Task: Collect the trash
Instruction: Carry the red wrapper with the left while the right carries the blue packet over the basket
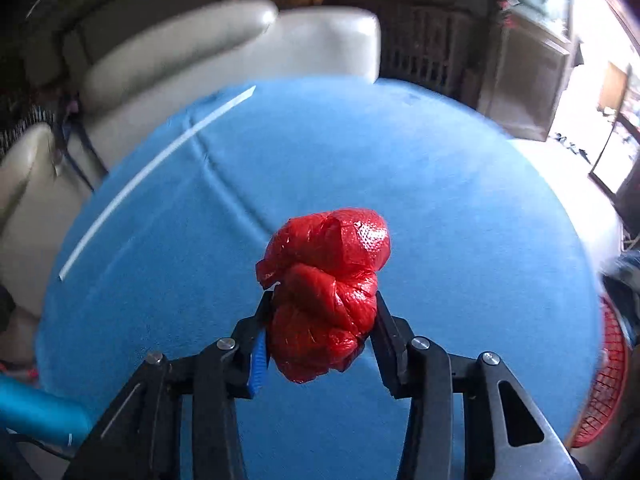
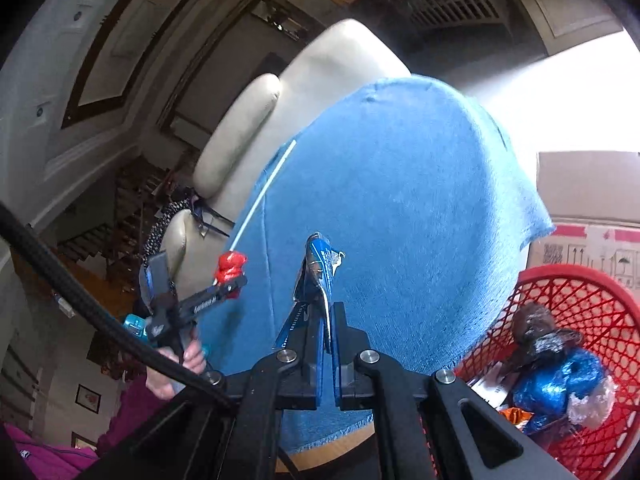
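Trash was in both tools above the blue-covered worktop (image 1: 400,168). The left tool (image 1: 320,320) was clamped on a crumpled red plastic bag (image 1: 326,292), its pads biting only the lower half of the wad while the upper lobes bulged free. The right tool (image 2: 326,320) was squeezed nearly together on a flattened blue wrapper (image 2: 318,276), which stood upright out of the fingers. The red basket (image 2: 580,292) sat off the worktop's right edge, already holding a blue foil ball (image 2: 556,388), a dark brown bag (image 2: 536,328) and other scraps.

Slippage looked the main risk: the slick red plastic could spring open or slide out of the left tool on the long carry across to the basket, and fall on the cloth or floor. The thin wrapper might cling to a pad on release, or flutter short of the rim. A white straw (image 1: 156,176) lay on the far left of the cloth, easy to overlook and awkward to pinch flat.
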Motion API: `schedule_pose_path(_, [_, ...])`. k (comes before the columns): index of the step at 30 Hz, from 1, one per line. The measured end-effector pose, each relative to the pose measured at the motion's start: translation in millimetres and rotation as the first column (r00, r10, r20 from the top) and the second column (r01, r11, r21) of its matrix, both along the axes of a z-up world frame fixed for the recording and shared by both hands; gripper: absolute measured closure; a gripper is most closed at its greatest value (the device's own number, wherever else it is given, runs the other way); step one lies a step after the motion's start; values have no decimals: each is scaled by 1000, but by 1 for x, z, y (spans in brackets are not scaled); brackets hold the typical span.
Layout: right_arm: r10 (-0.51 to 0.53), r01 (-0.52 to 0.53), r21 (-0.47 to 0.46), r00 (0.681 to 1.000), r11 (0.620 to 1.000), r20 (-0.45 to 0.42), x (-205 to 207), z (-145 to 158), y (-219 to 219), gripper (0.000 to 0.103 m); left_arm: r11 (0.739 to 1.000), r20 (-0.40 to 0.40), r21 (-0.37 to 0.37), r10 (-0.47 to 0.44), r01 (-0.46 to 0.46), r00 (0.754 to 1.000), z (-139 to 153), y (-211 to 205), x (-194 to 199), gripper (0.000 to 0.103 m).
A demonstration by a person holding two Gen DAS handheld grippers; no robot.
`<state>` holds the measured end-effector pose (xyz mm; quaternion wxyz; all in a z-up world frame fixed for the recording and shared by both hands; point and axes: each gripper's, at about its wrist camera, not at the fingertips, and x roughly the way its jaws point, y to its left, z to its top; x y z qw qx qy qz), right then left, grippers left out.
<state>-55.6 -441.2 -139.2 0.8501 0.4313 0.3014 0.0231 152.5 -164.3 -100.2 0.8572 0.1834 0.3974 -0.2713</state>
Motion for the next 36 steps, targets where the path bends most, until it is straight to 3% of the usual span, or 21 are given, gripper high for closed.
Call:
schedule_pose_path(6, [-47,52,-84,997,995,63,-31,30,-6,100,989,84,-127,-64,74,994,54,-10,-68,57])
schedule_pose_path(14, [-81,103,-140,985,985,154,-69,61,-2,100,972,186,-220,-42,83,982,107,-2,-121,57])
schedule_pose_path(36, [-85,135,-154,951,979,296,-124,84,13,100,963,238,-226,-94,149,967,131,-4,-207,57])
